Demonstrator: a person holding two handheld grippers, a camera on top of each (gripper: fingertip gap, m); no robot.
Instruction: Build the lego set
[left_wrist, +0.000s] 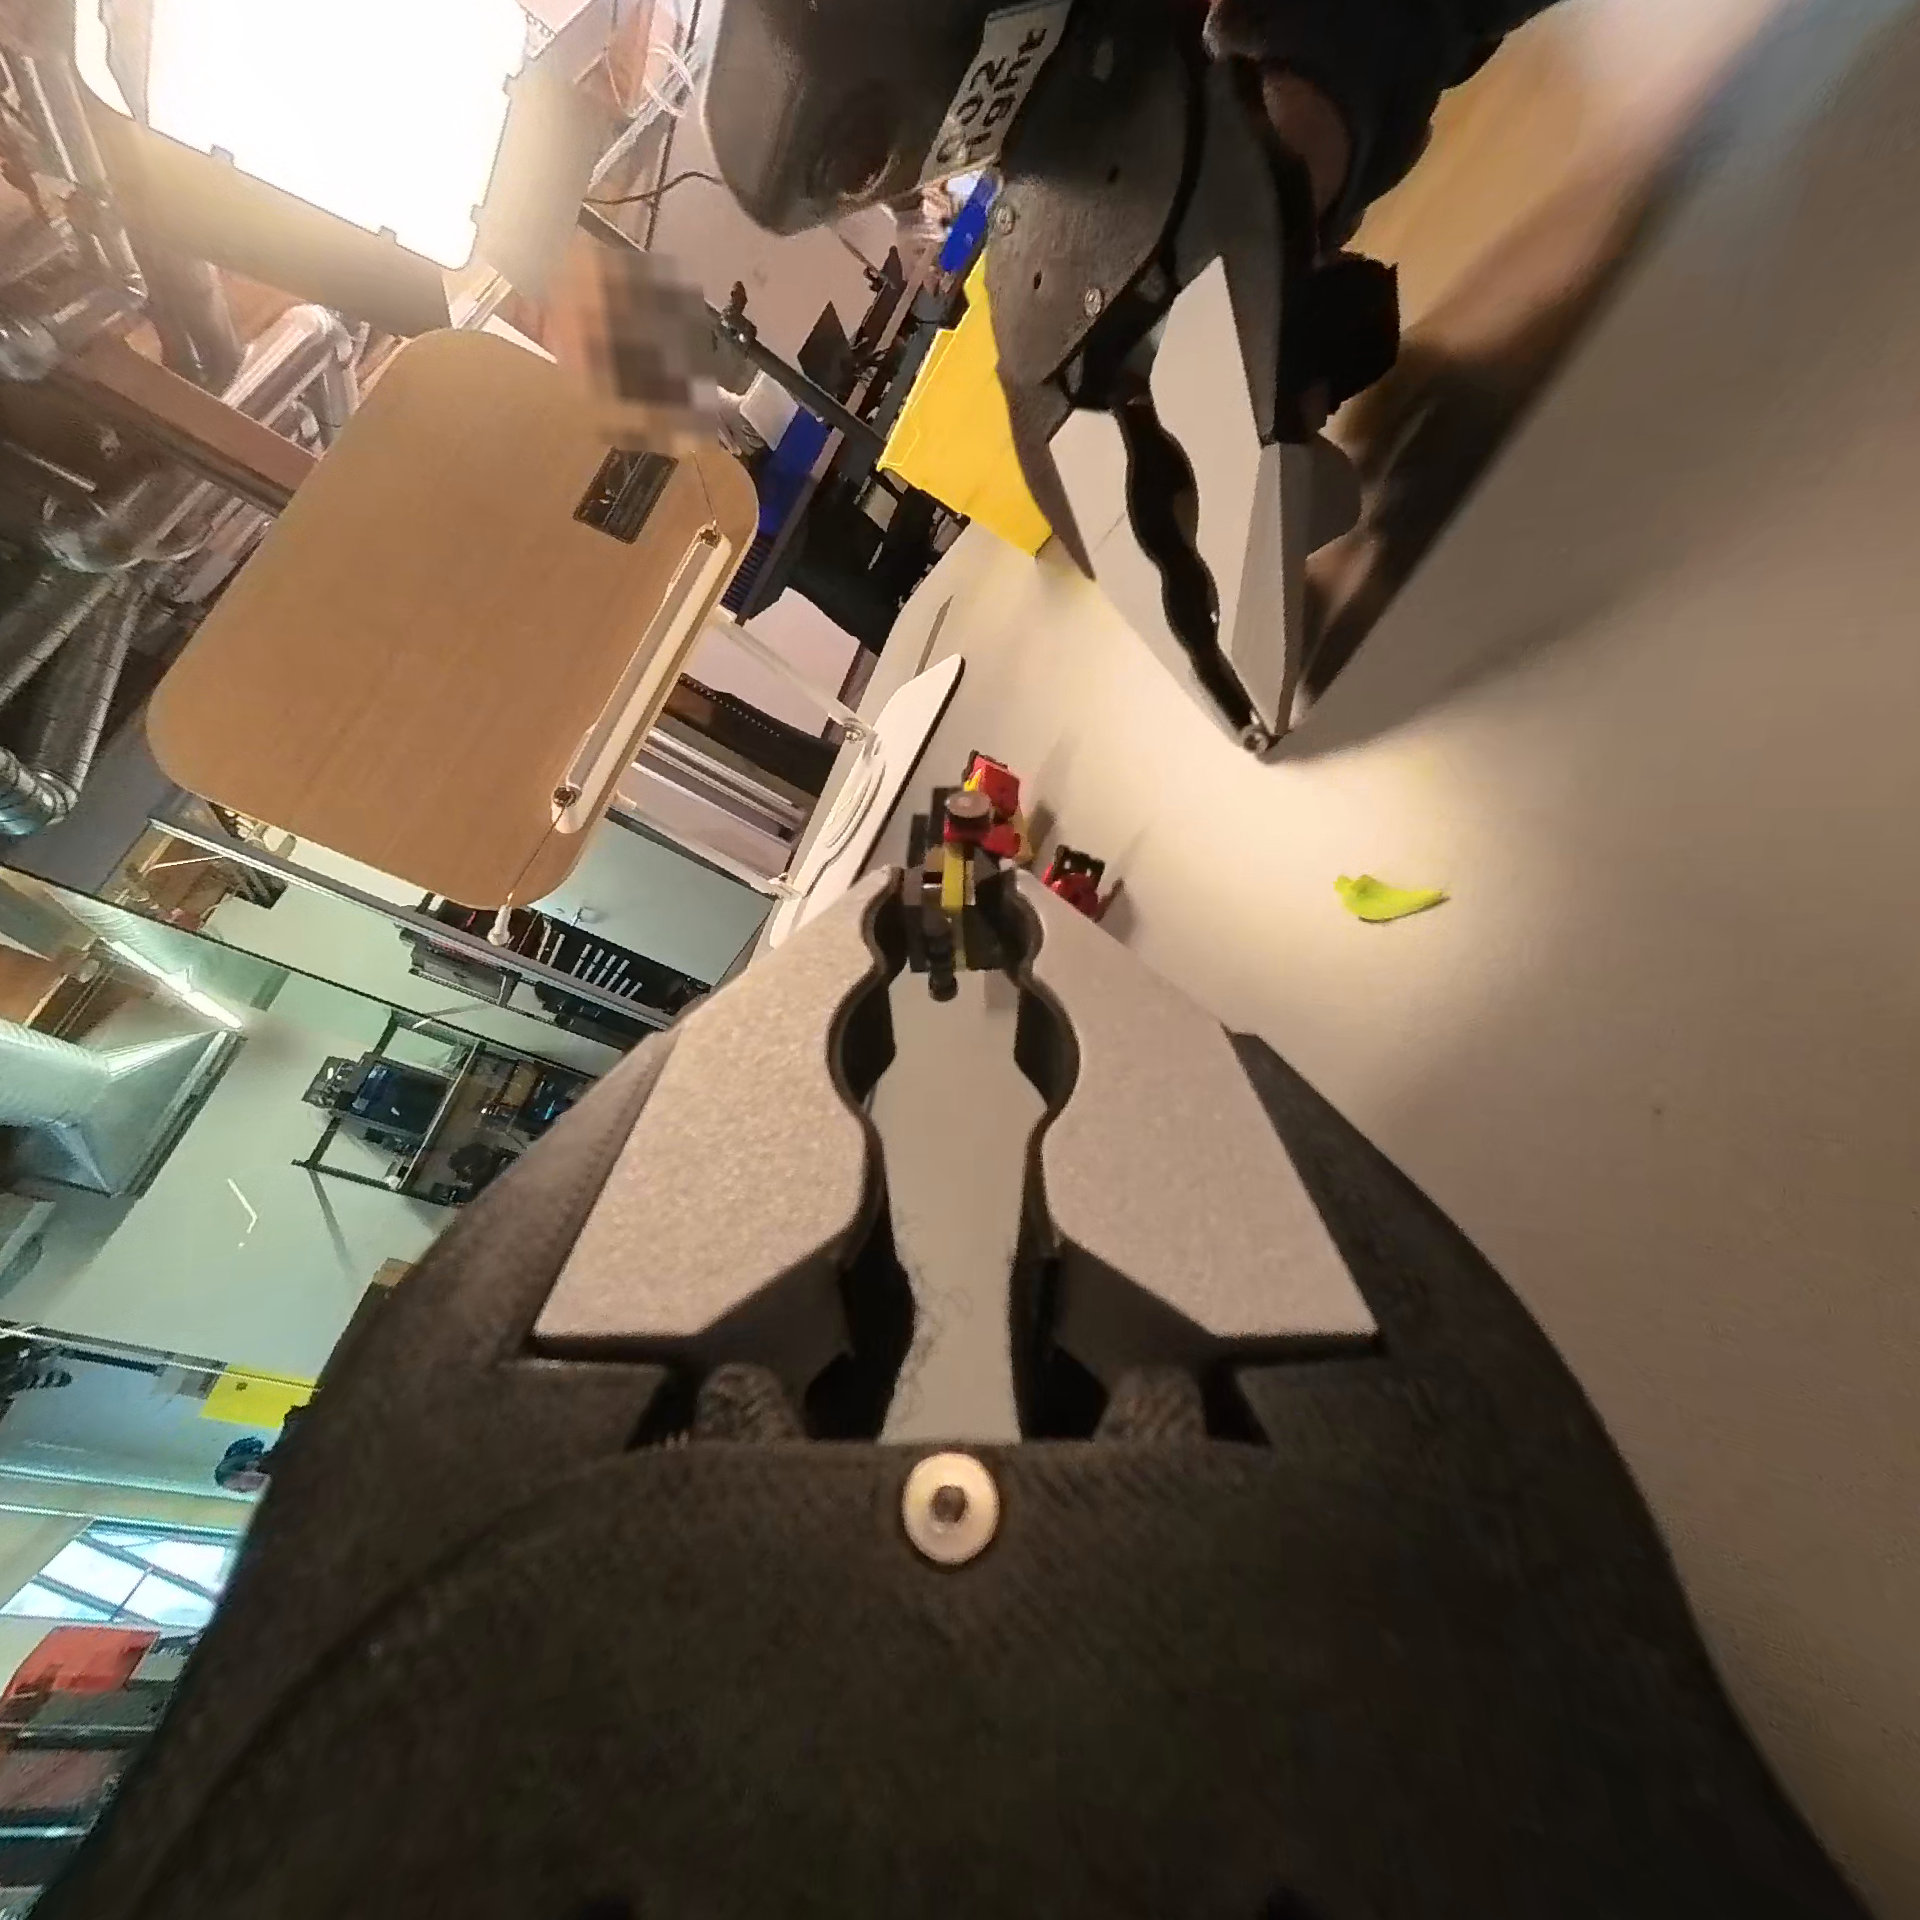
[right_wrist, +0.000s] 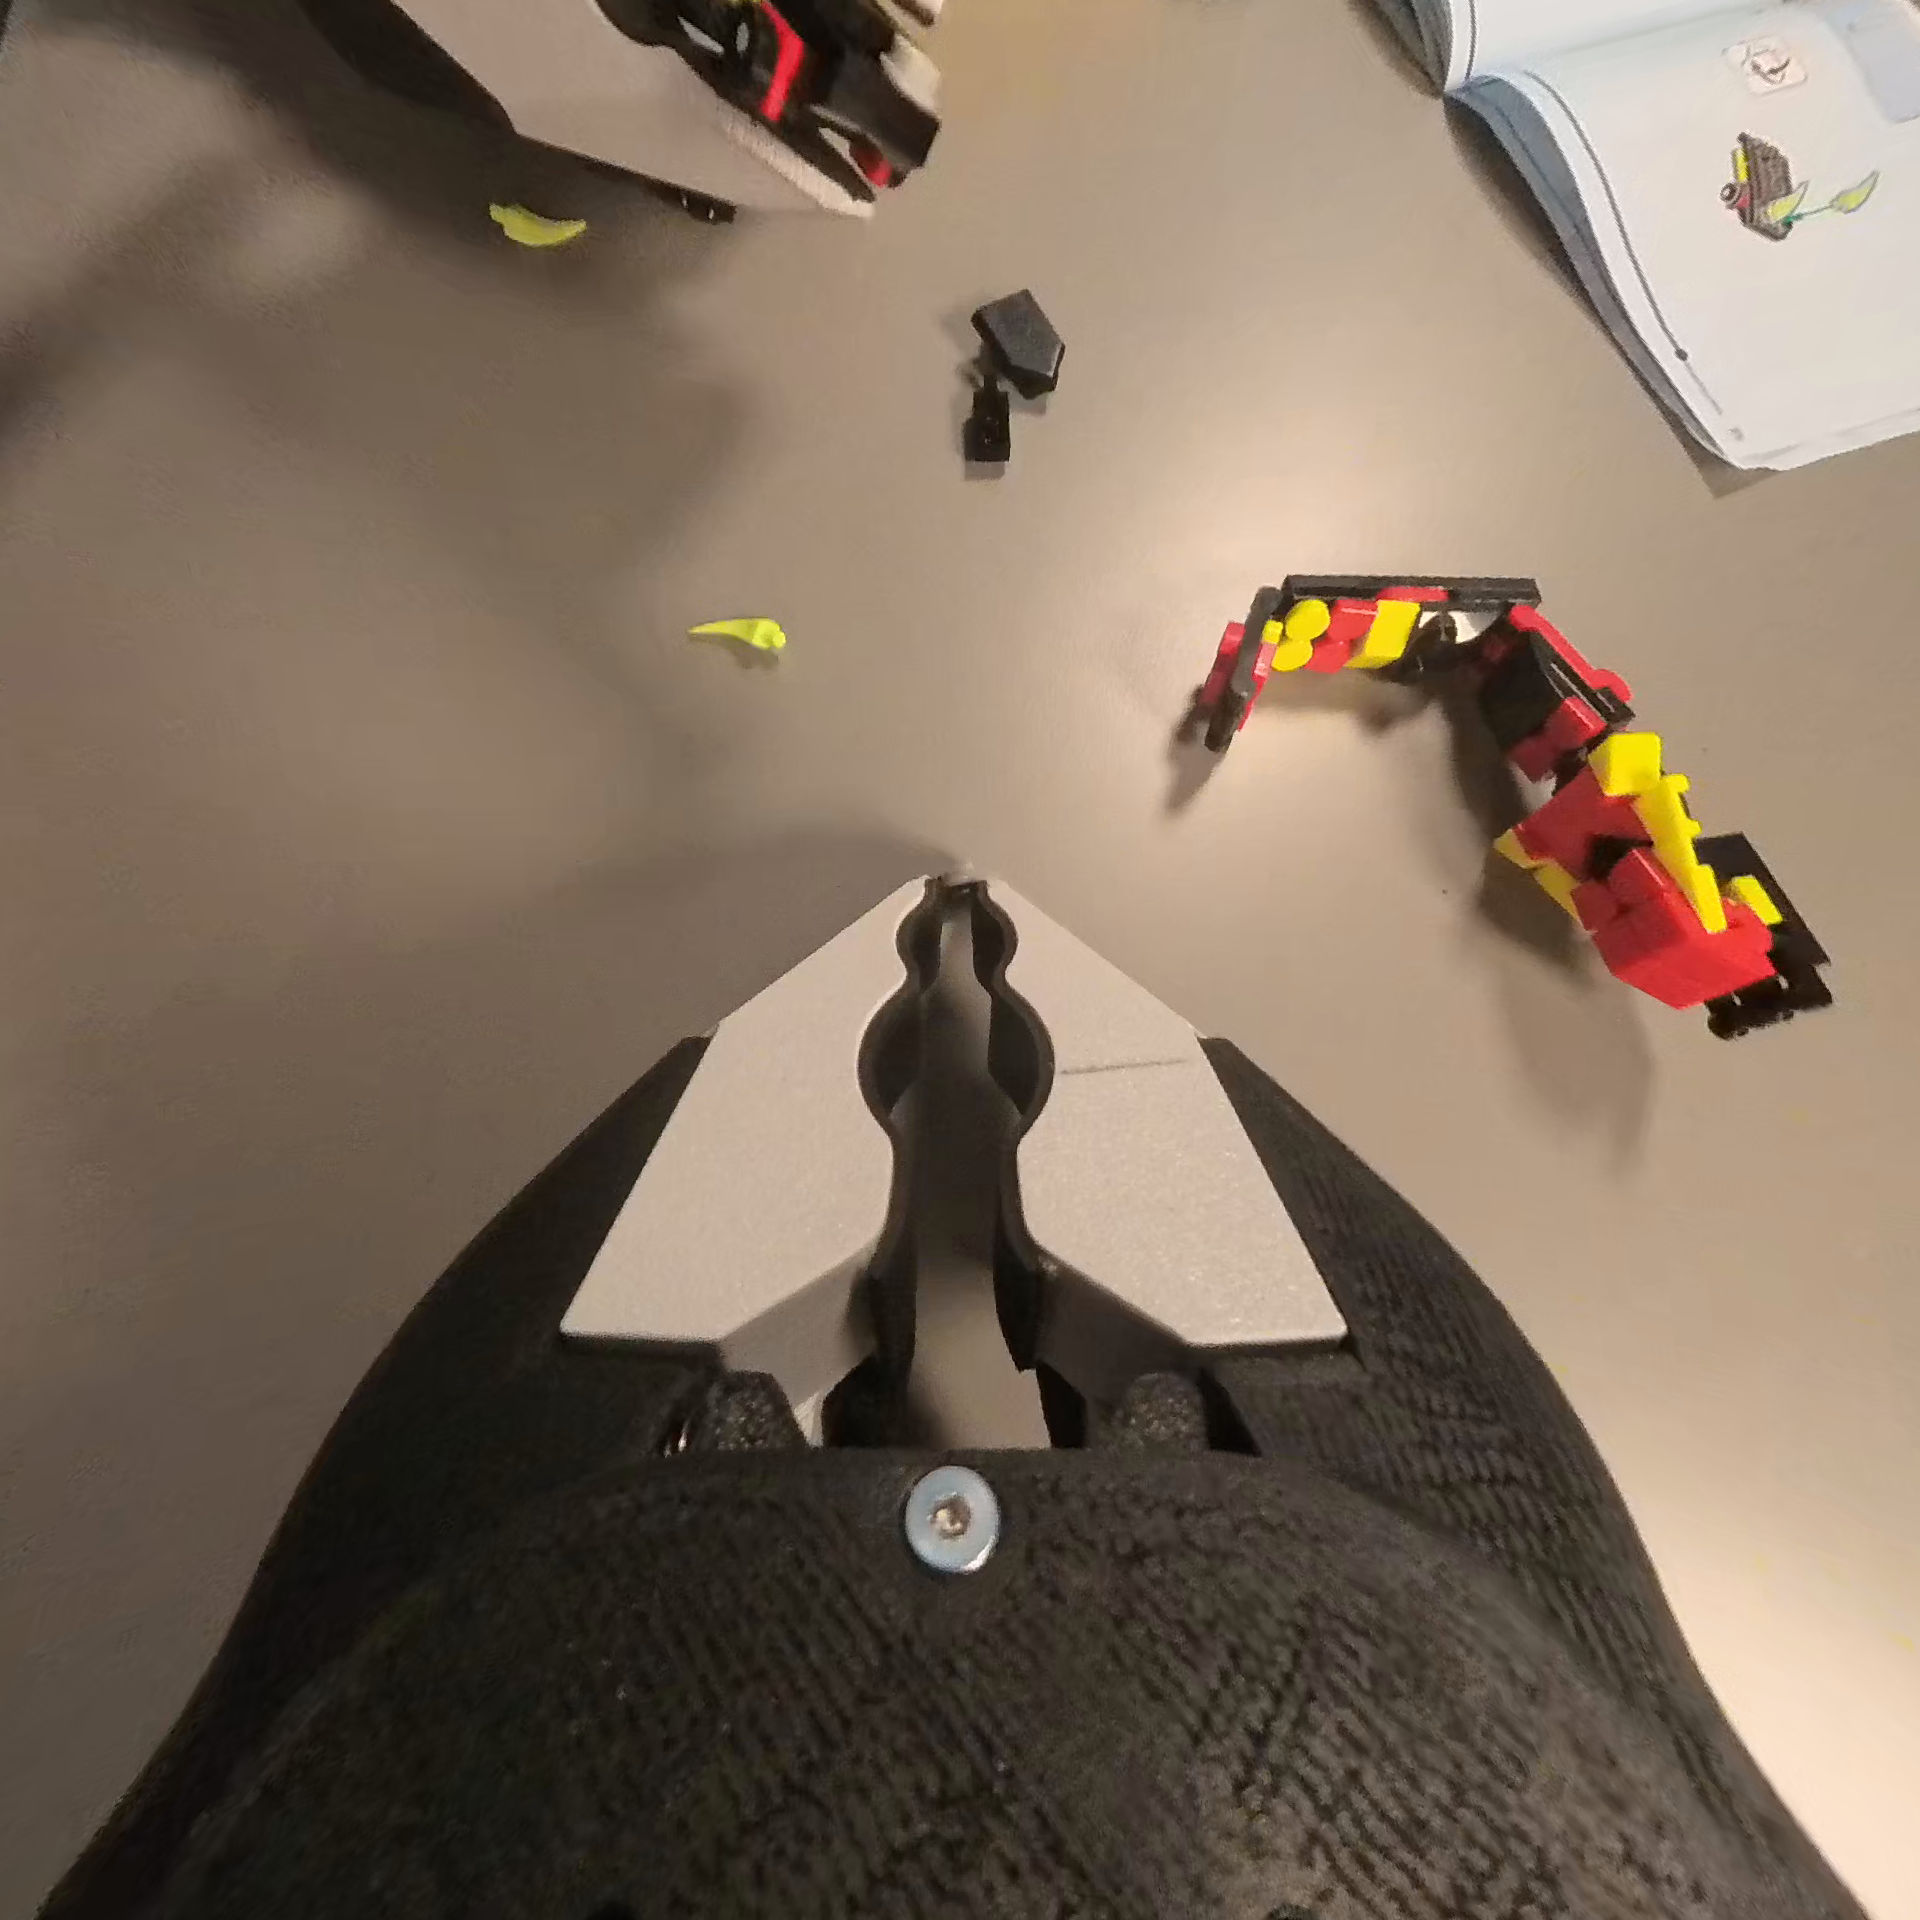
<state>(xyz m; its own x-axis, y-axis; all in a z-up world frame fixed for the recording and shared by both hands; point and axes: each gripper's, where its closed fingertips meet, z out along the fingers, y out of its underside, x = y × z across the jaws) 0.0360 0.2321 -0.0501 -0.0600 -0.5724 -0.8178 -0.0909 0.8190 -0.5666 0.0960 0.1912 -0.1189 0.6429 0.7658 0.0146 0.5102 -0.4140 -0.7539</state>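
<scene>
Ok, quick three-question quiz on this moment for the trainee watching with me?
1. True or false: the left gripper is empty.
2. How many lime-green curved pieces lie loose on the table in the right wrist view?
3. In that view the instruction booklet lies: A upper right, B lower left, C centre.
Key: 1 false, it is shut on a small lego sub-assembly; 2 two; 3 A.

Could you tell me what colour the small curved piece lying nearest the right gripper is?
Bright yellow-green curved piece; right wrist view.
</scene>
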